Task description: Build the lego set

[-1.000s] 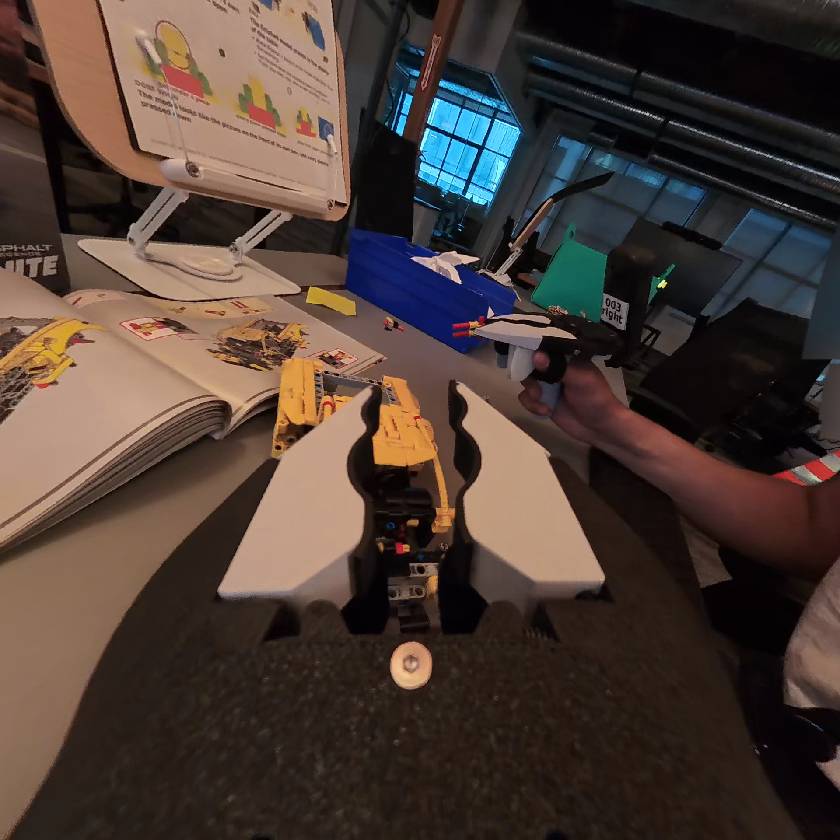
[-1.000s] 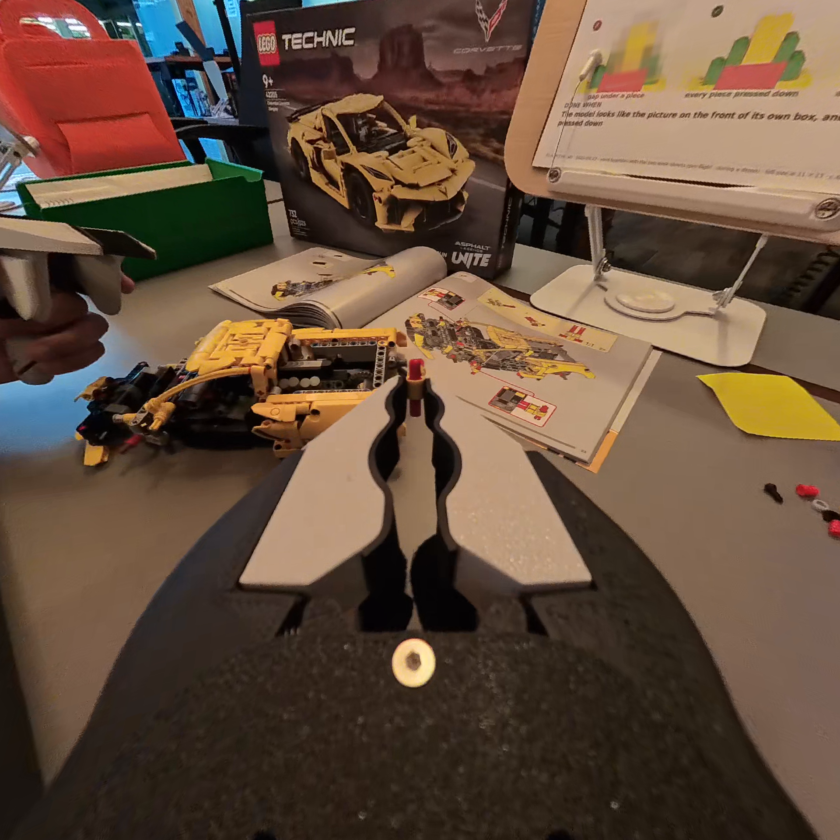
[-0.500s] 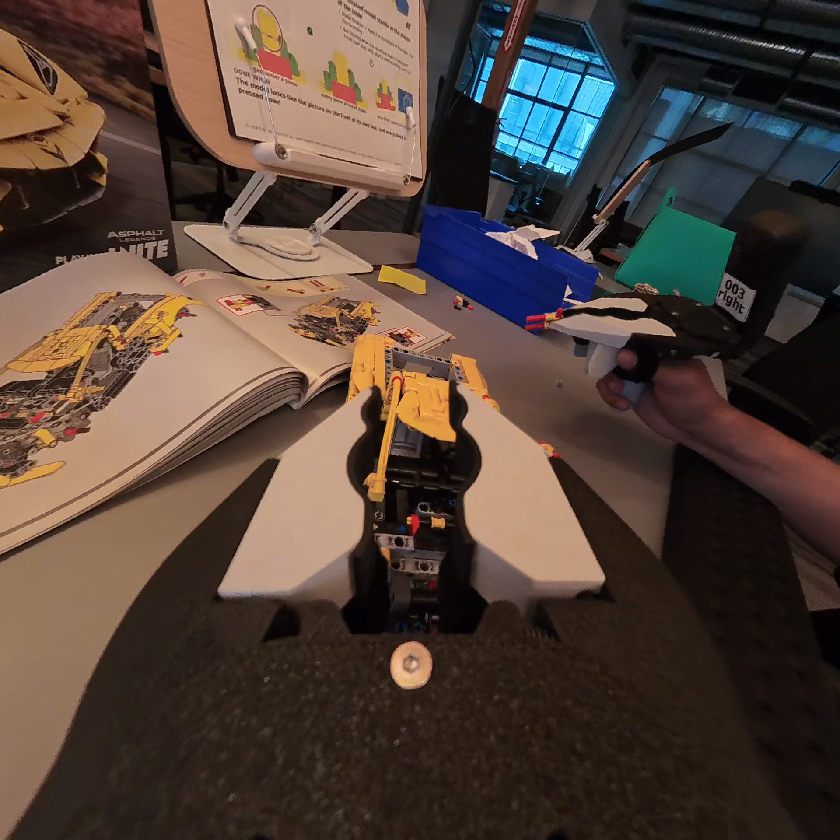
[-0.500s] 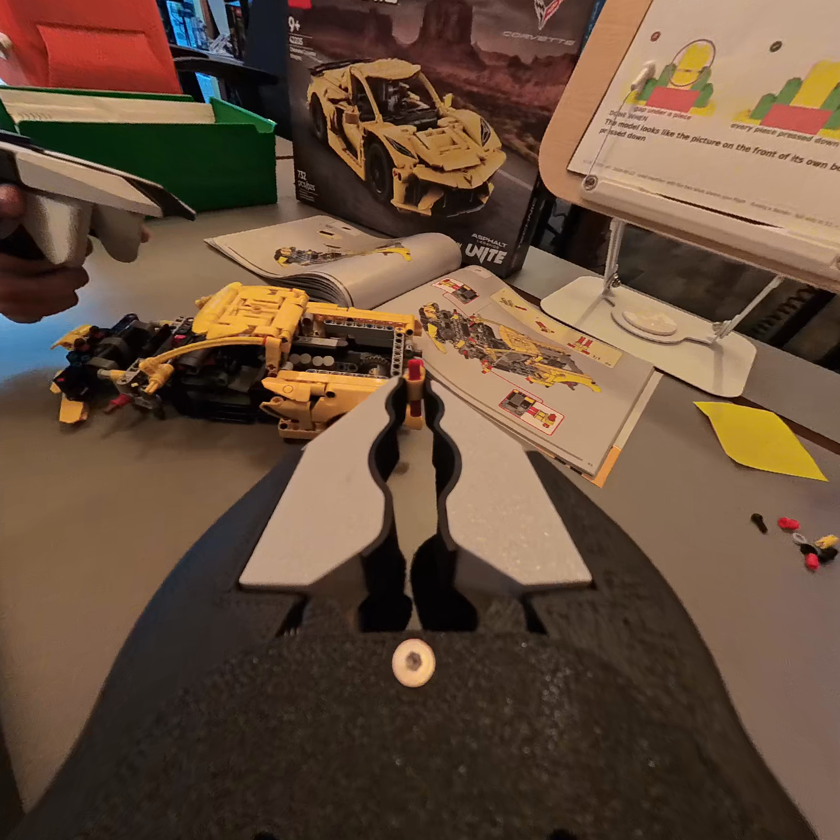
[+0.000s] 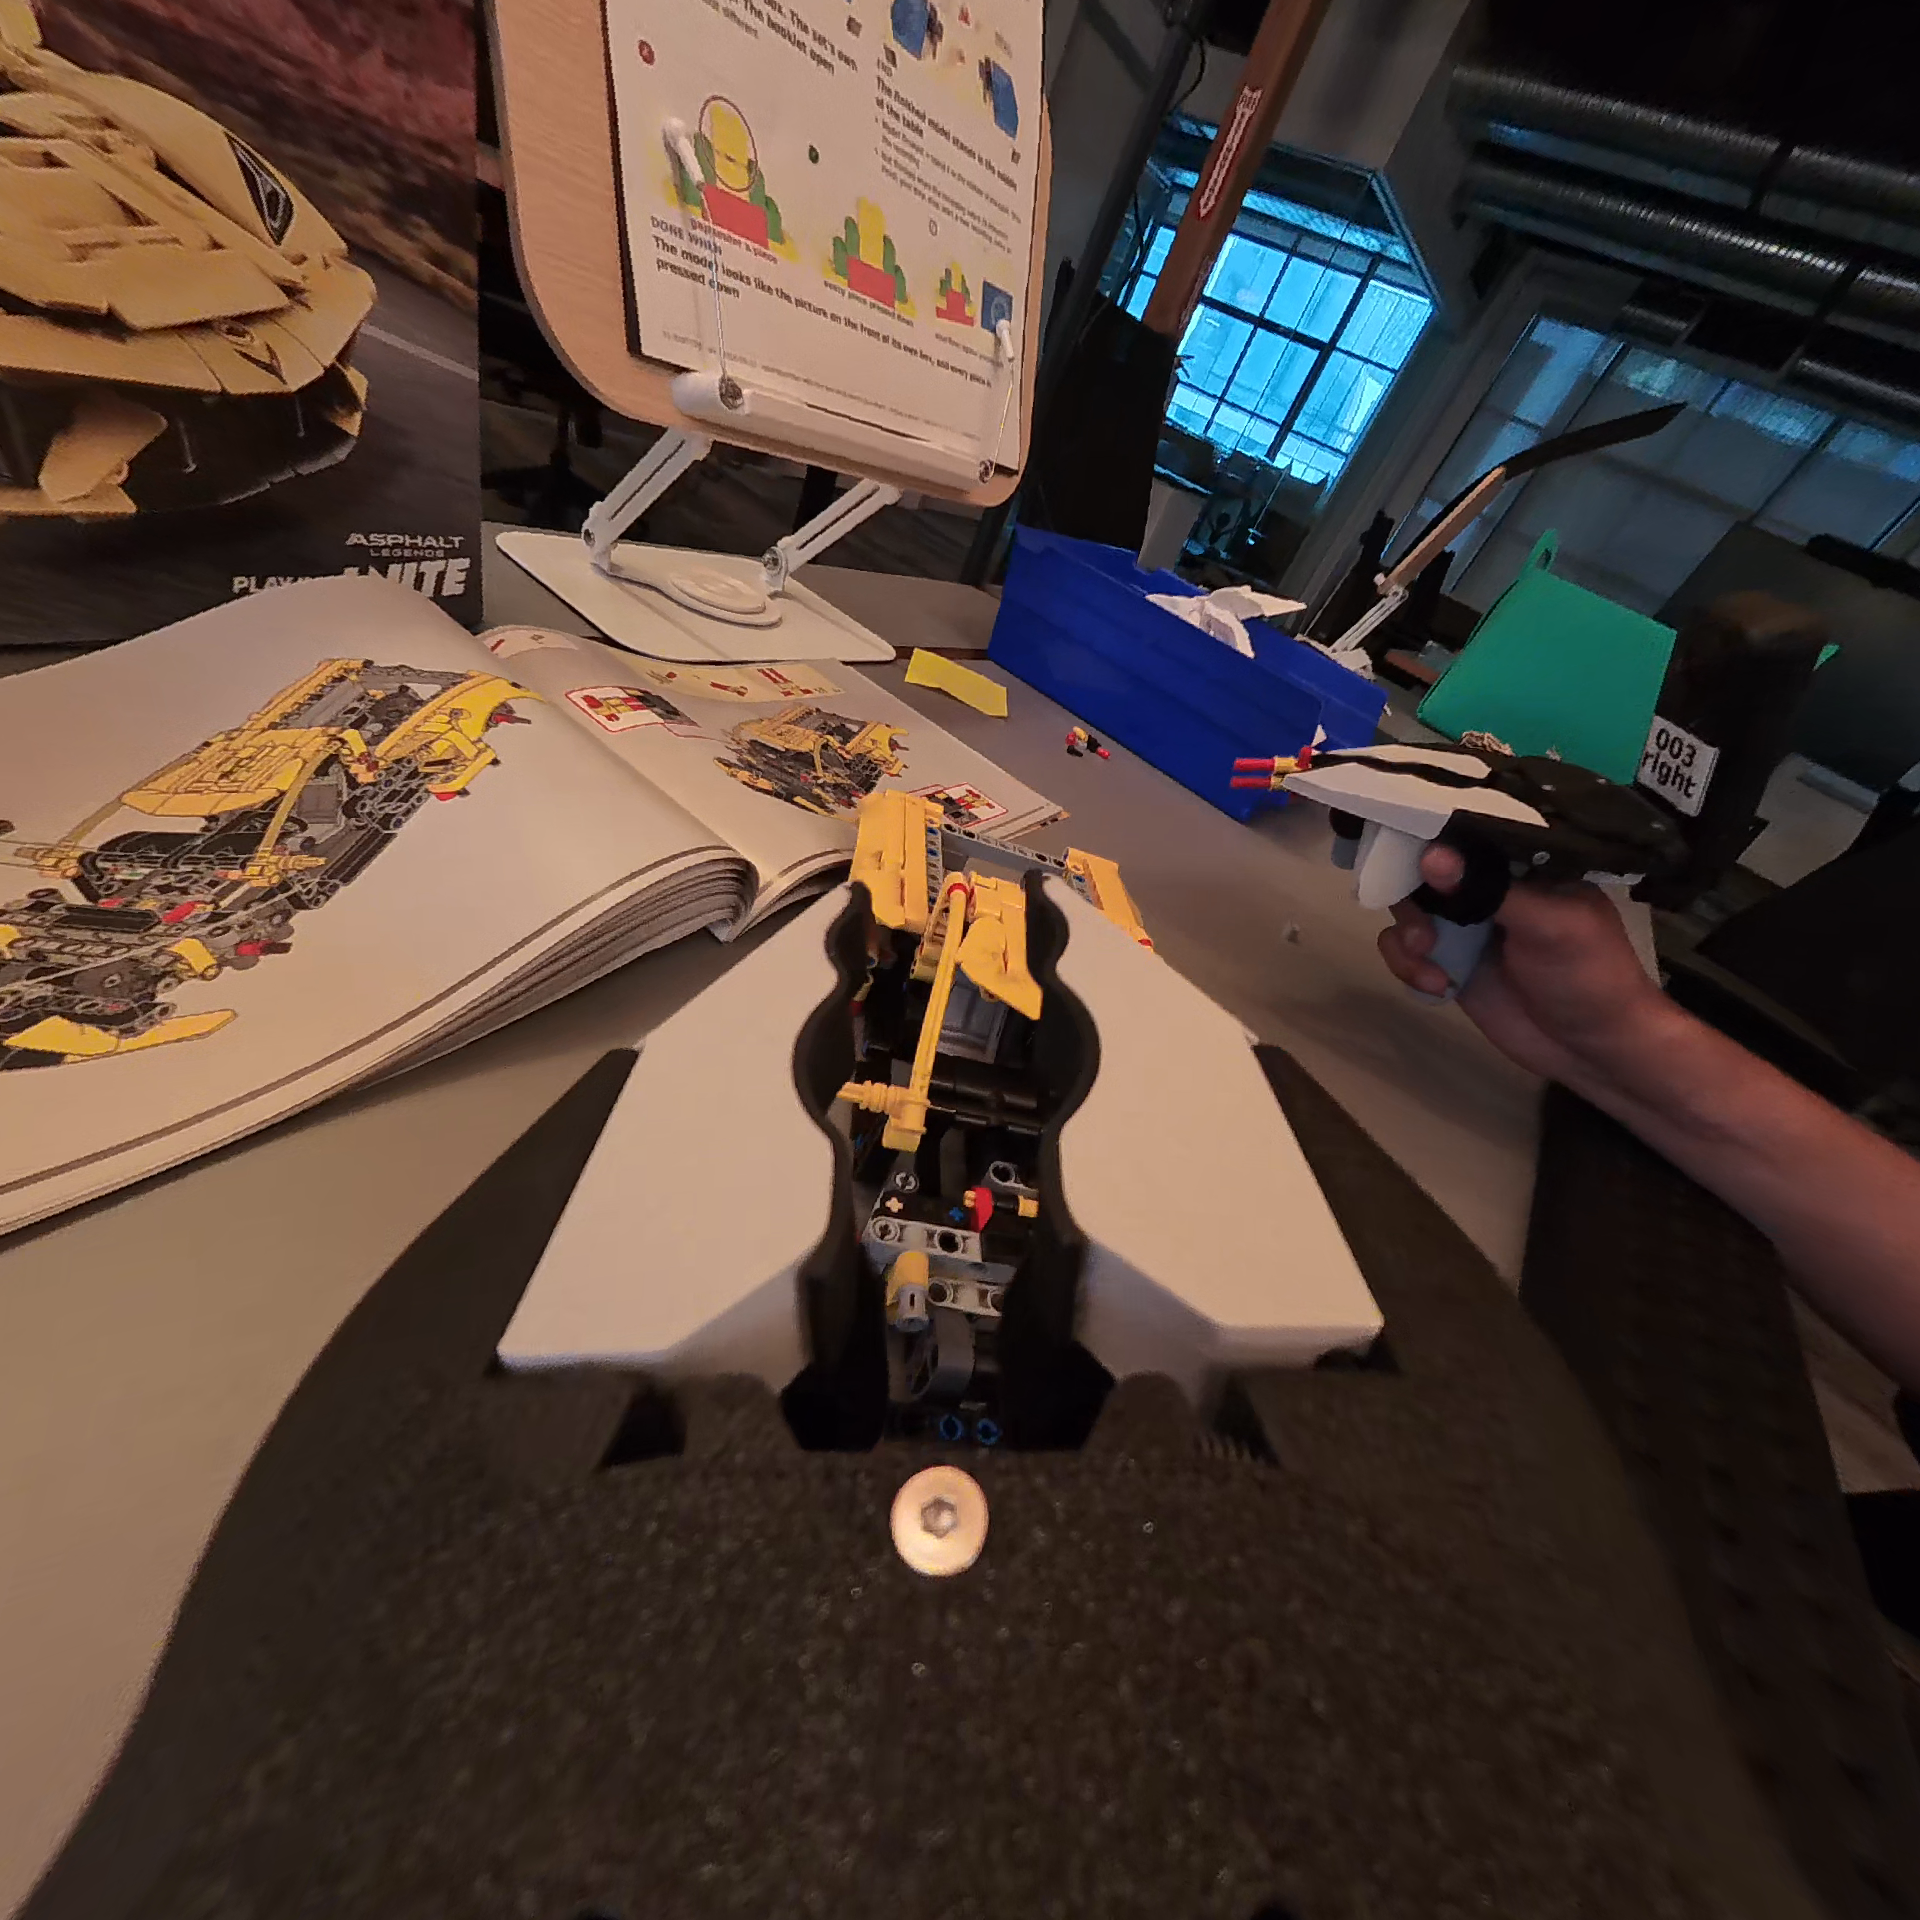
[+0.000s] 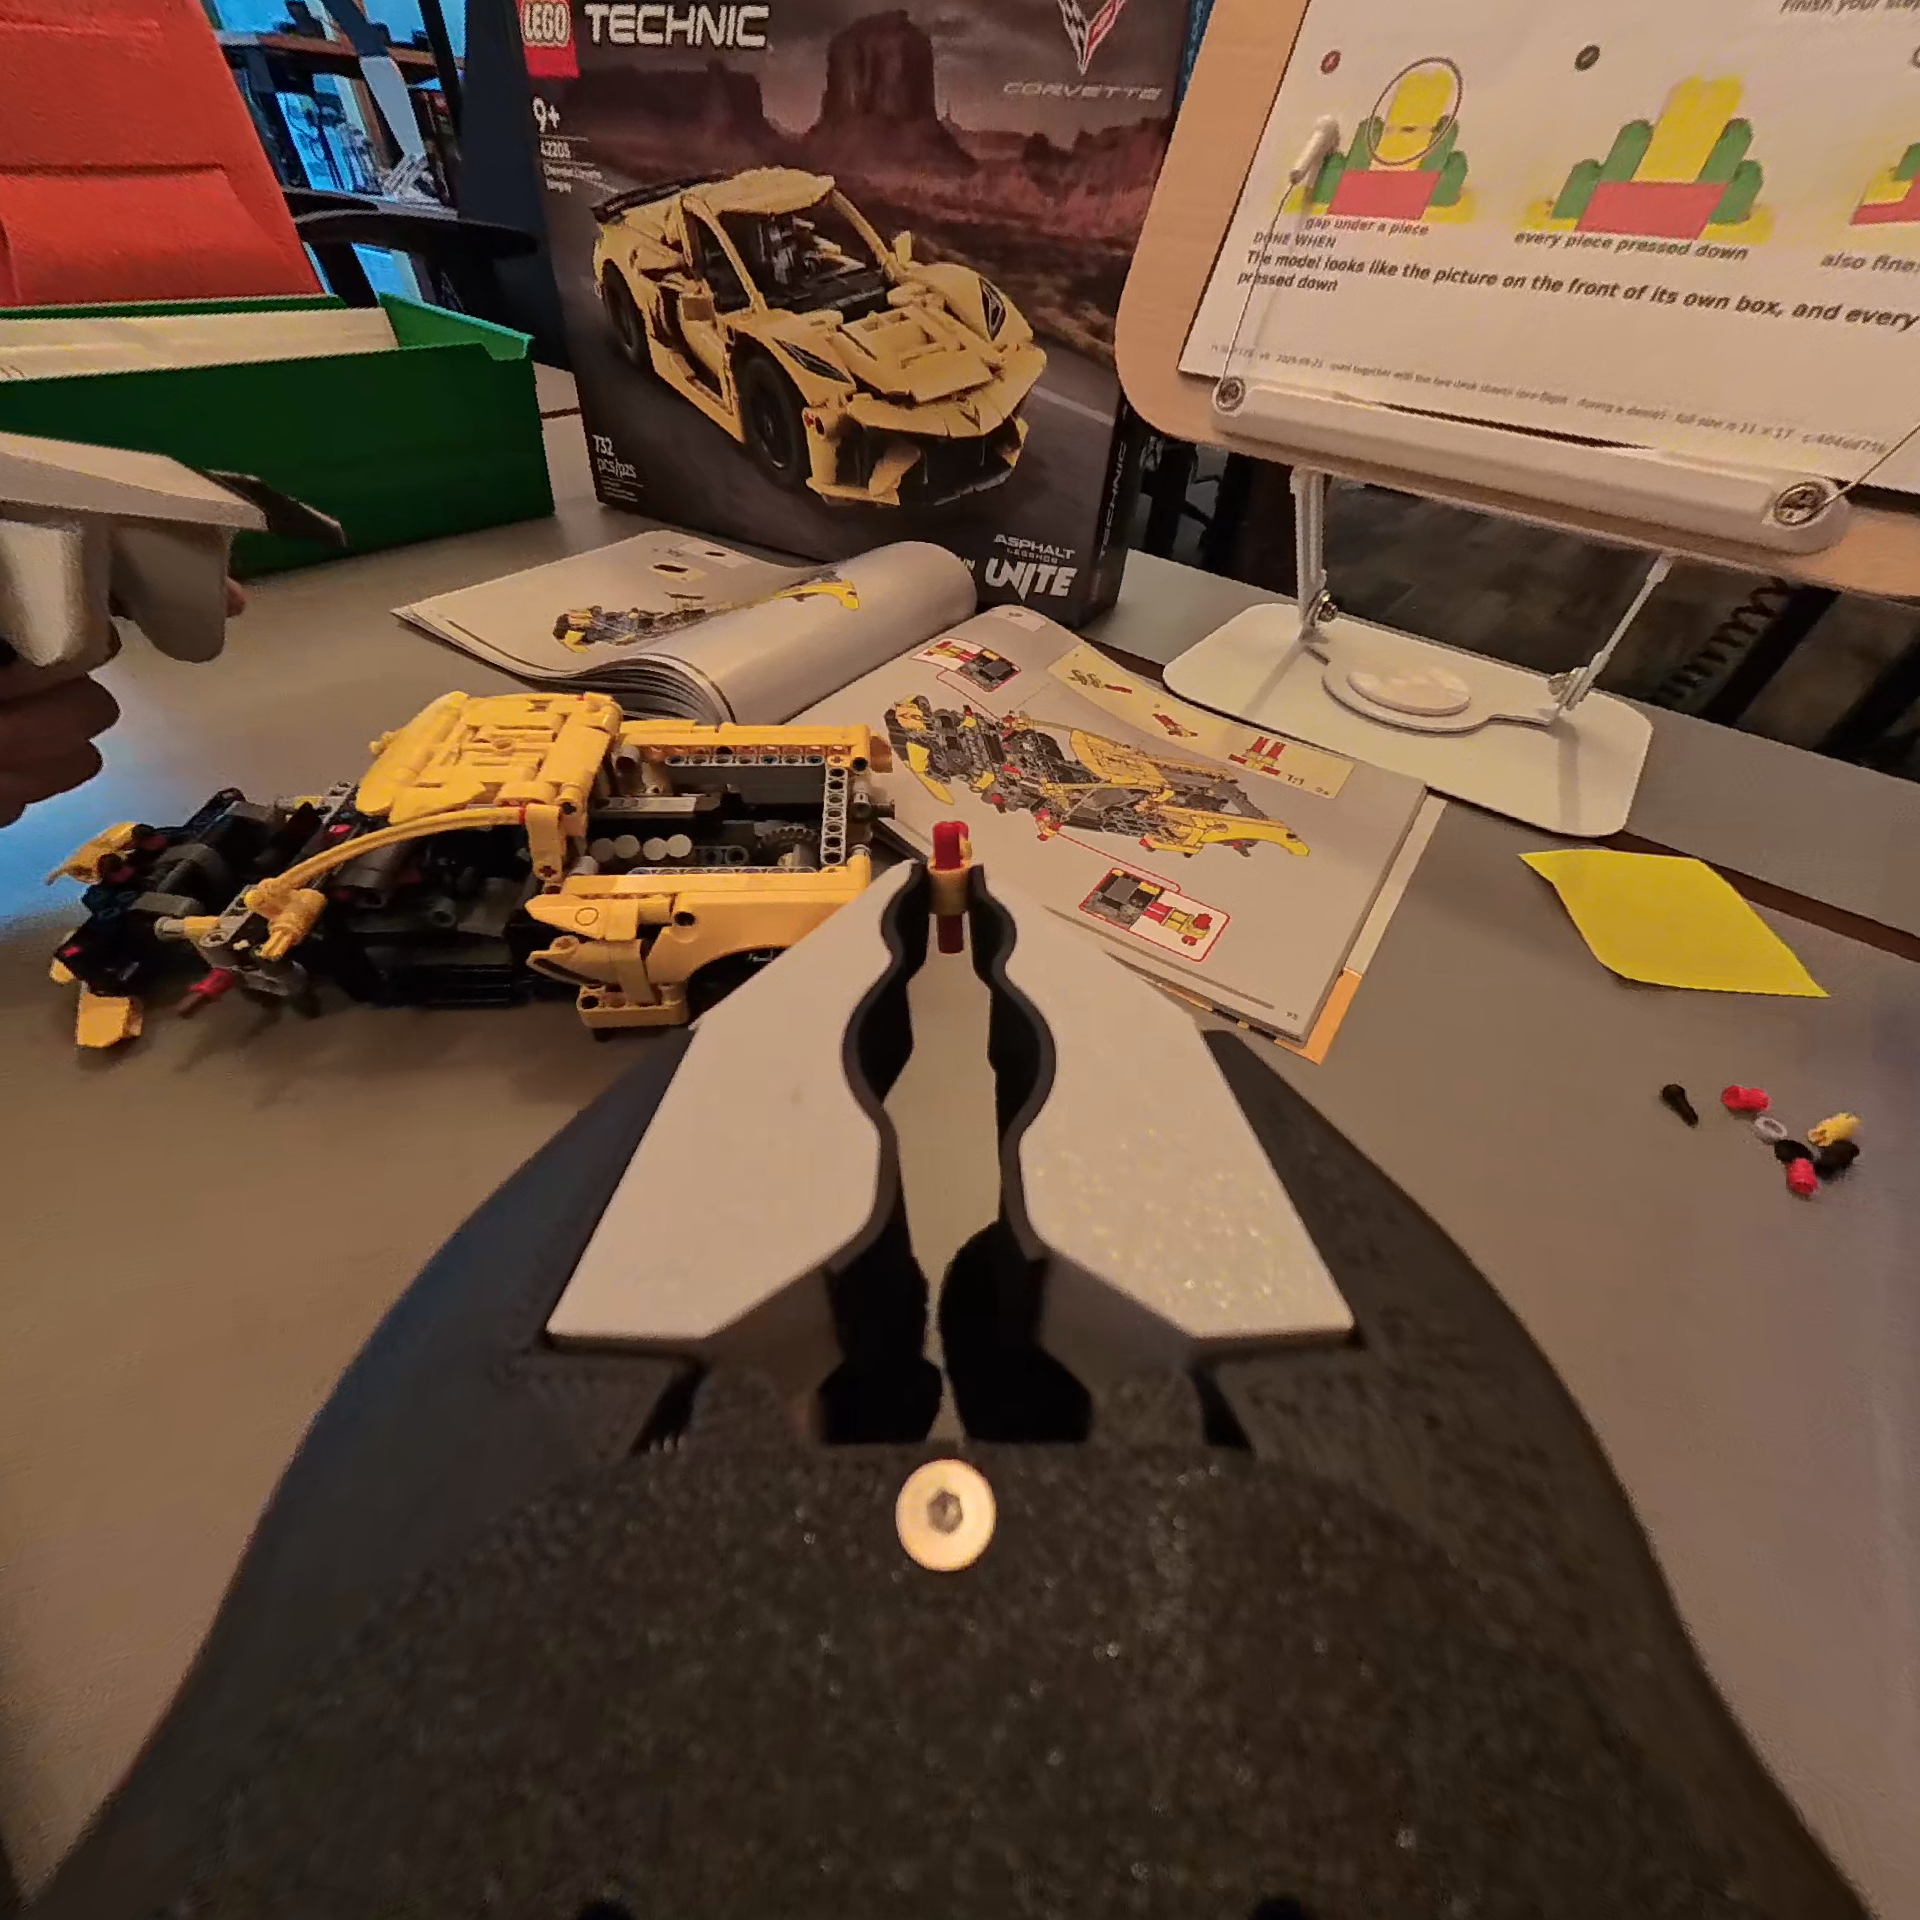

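The left gripper [image 5: 940, 940] hovers open above the half-built yellow Lego car [image 6: 540, 831], which rests on the grey counter [image 6: 312, 1143] beside the open instruction booklet [image 6: 1122, 790]. The right gripper [image 6: 948, 883] pinches a small red-and-yellow pin piece [image 6: 948, 868].

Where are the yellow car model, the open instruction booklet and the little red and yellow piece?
car model [image 6: 540, 758], right wrist view, yellow roof panel.
instruction booklet [image 5: 343, 831], left wrist view, left page.
red and yellow piece [image 6: 948, 883], right wrist view, yellow middle.
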Demonstrator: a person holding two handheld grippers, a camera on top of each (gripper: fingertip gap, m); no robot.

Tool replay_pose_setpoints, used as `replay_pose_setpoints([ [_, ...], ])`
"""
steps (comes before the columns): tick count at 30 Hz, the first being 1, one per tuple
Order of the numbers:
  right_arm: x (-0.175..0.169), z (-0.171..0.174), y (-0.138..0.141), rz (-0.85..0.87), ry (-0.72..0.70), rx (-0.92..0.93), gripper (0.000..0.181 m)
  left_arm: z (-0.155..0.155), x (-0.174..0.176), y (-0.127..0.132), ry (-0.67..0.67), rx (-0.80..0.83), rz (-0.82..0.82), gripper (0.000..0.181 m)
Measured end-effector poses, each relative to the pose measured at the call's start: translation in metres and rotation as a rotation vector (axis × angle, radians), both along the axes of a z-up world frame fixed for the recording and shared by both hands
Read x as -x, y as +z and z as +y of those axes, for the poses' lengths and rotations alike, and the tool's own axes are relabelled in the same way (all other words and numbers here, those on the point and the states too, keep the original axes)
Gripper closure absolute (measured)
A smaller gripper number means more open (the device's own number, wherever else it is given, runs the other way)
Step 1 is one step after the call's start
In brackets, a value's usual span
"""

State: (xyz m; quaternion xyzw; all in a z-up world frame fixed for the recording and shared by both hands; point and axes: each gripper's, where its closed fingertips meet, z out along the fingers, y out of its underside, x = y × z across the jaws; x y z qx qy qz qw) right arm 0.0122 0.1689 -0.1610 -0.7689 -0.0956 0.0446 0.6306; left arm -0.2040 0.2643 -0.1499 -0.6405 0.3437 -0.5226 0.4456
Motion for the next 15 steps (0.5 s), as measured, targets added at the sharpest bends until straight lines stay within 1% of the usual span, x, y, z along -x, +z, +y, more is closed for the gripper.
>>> replay_pose_setpoints([
  [6, 0.004, 0.002, 0.001, -0.001, 0.016, -0.002, 0.176, -0.004, -0.002, 0.0, -0.016, -0.014, 0.01, 0.152],
  [15, 0.005, 0.001, 0.003, 0.036, 0.026, -0.012, 0.176, -0.014, -0.011, -0.01, -0.037, -0.095, 0.095, 0.152],
])
